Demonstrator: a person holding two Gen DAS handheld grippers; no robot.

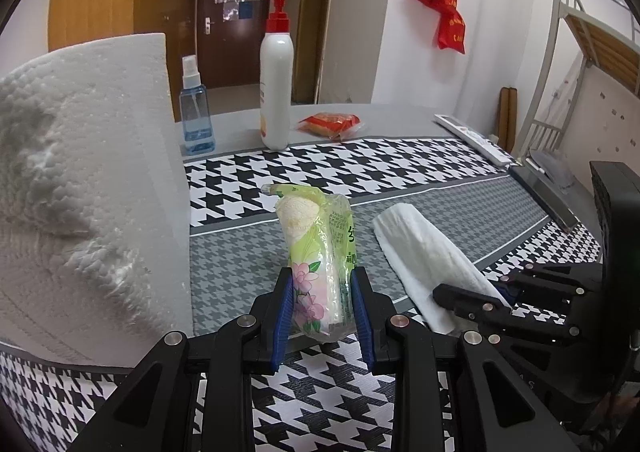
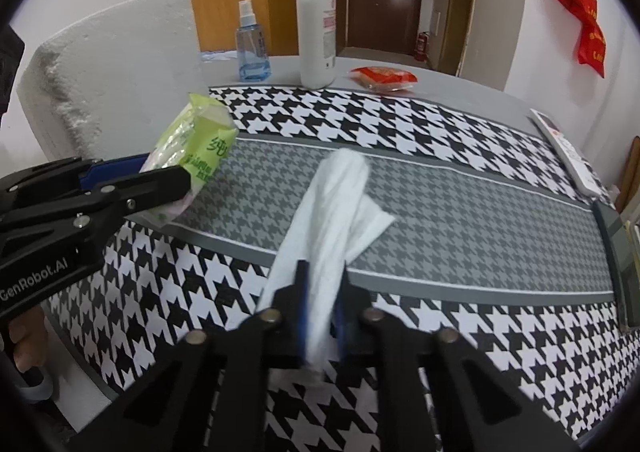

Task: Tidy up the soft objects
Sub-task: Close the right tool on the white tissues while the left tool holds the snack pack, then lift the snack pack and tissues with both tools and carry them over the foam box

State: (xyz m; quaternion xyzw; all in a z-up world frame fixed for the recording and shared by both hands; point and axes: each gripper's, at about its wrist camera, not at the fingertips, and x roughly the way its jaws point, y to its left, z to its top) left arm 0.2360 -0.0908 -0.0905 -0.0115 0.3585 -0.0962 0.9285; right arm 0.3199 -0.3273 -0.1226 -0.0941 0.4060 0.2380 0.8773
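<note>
Both claws are loaded. A green floral plastic pack of tissues (image 1: pixel 318 264) is pinched upright between the blue pads of the left claw (image 1: pixel 322 302), and one end of a rolled white cloth towel (image 2: pixel 328 220) is clamped in the right claw (image 2: pixel 322 310), whose jaws are pressed almost together on it, while the rest of the roll lies on the table. Taking the tall white foam block (image 1: pixel 80 180) as landmark, the tissue pack is held just to its right, and the towel lies further right again, on the grey band of the houndstooth table cover (image 2: pixel 480 212).

As a judgement, the task is at an early stage: both soft things are gripped, but neither is seen set in any final place, and no container is visible.

Beyond the foam block, at the far edge of the table, a blue spray bottle (image 1: pixel 195 112), a white pump bottle with a red head (image 1: pixel 275 84) and a red snack packet (image 1: pixel 330 124) are standing or lying, well apart from the claws. A white remote control (image 2: pixel 568 152) lies far right of the block. Nothing blocks the grey band itself.
</note>
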